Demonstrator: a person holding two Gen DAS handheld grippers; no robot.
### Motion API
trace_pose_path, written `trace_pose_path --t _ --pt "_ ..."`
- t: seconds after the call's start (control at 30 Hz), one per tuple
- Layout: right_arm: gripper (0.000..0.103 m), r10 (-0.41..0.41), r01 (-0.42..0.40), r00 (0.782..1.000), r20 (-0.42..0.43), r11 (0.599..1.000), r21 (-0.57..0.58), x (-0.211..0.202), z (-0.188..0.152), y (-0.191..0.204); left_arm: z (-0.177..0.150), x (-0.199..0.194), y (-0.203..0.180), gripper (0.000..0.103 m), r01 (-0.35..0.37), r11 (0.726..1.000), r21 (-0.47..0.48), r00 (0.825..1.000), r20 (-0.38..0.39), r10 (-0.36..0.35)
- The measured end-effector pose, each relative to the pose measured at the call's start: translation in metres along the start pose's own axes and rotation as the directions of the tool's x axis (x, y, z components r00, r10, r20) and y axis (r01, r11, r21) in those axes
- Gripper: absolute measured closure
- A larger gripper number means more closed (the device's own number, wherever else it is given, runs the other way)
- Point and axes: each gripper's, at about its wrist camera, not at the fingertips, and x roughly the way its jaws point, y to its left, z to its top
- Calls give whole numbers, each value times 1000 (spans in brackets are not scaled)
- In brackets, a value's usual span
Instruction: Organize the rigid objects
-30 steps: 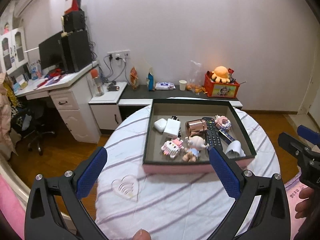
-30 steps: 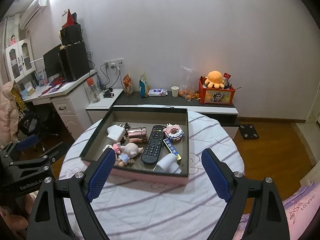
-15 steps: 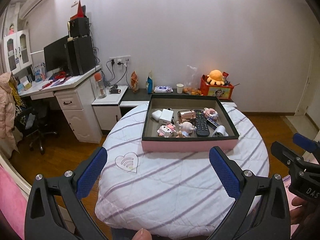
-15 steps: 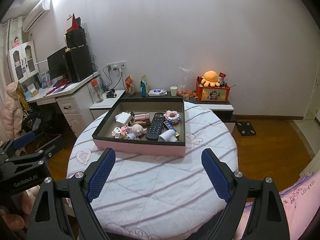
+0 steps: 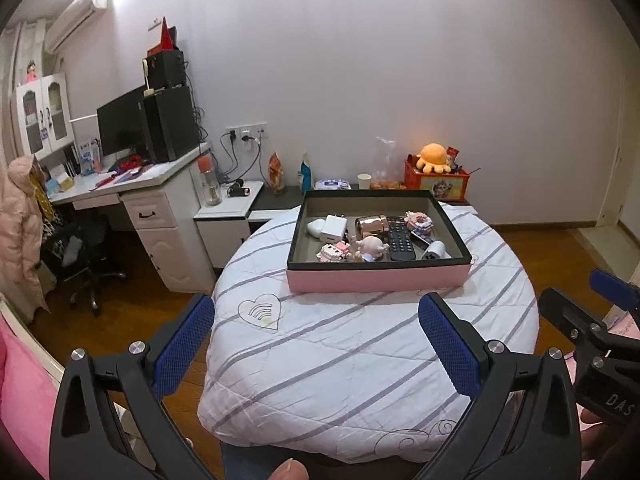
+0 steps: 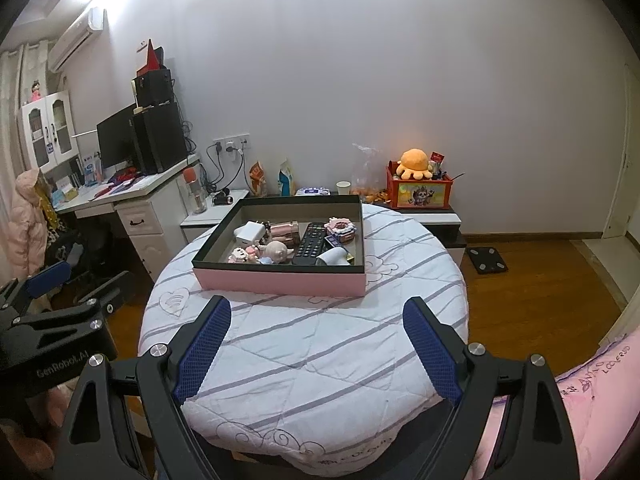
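Both my claws released, nothing between pads: left claw (image 5: 316, 344), right claw (image 6: 318, 344). Both hover near edge of round surface (image 6: 320, 360). Box (image 6: 280, 280) on far side, holding remote (image 6: 310, 242), charger (image 6: 250, 233), toys.

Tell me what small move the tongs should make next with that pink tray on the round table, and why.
Probably bring both tongs back in toward the pink tray. The left tongs and right tongs are open and empty, well short of it, while the remote, white charger and toys lie jumbled inside, apparently unsorted.
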Motion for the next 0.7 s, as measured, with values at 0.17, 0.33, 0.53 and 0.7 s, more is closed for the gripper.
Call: trace_pose_path --t 0.17,0.33,0.53,0.7 --pt "14 -2 2 1000 0 1000 -10 -2 -3 4 -3 -3 6 0 6 1000 -12 1000 3 -6" --pt "14 -11 11 1000 4 1000 -1 -4 -2 1 -4 -4 5 0 13 1000 -8 1000 7 -13" --pt "14 -11 11 1000 6 1000 -2 -4 -3 1 -6 -5 5 0 24 1000 -16 1000 -2 -24" --pt "14 -12 12 1000 4 1000 -3 -4 -3 2 -7 -1 6 0 53 998 -24 998 -28 -54"
